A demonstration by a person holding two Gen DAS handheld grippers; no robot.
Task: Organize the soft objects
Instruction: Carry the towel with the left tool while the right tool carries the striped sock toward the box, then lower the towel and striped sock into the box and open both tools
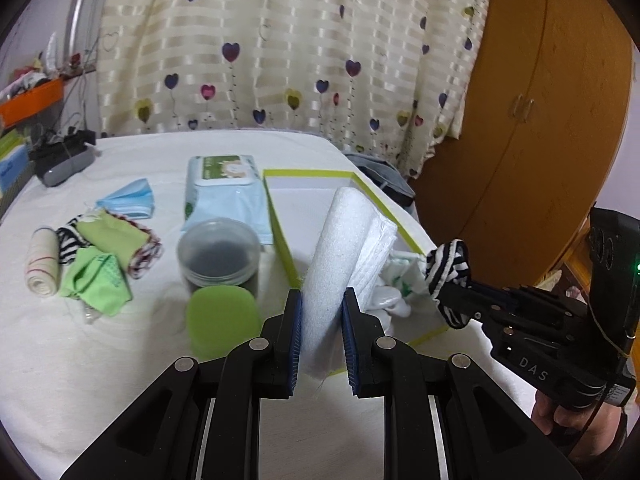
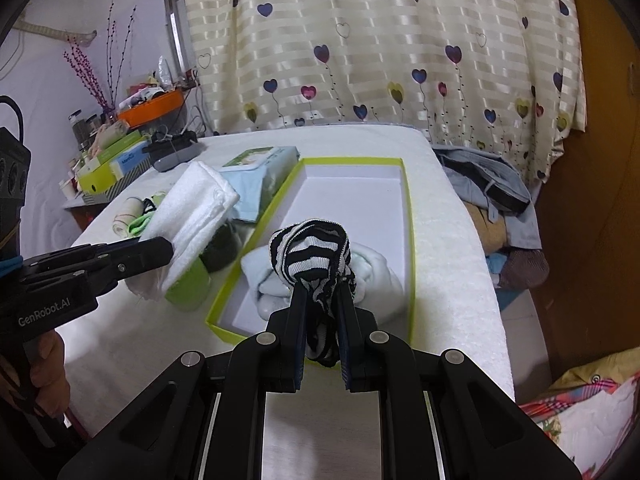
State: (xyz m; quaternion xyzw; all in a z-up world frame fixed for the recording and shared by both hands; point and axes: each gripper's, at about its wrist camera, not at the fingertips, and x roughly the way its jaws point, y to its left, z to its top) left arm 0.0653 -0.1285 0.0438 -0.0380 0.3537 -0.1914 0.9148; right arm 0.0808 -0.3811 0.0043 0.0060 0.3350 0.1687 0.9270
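Note:
My left gripper (image 1: 320,300) is shut on a folded white towel (image 1: 340,240), held upright over the near left edge of the green-rimmed white box (image 1: 308,174). The towel also shows in the right wrist view (image 2: 196,216). My right gripper (image 2: 322,296) is shut on a black-and-white striped sock (image 2: 312,252), held above the box's near end (image 2: 360,188), over a white cloth (image 2: 376,276) lying inside. The right gripper and sock (image 1: 448,268) show at the right in the left wrist view.
On the white table lie a green sponge (image 1: 222,324), a dark lidded jar (image 1: 218,252), a wipes pack (image 1: 224,188), a blue face mask (image 1: 128,200), green cloths (image 1: 98,276), a bandage roll (image 1: 42,268) and another striped sock (image 1: 70,240). Clothes (image 2: 488,188) are piled to the right.

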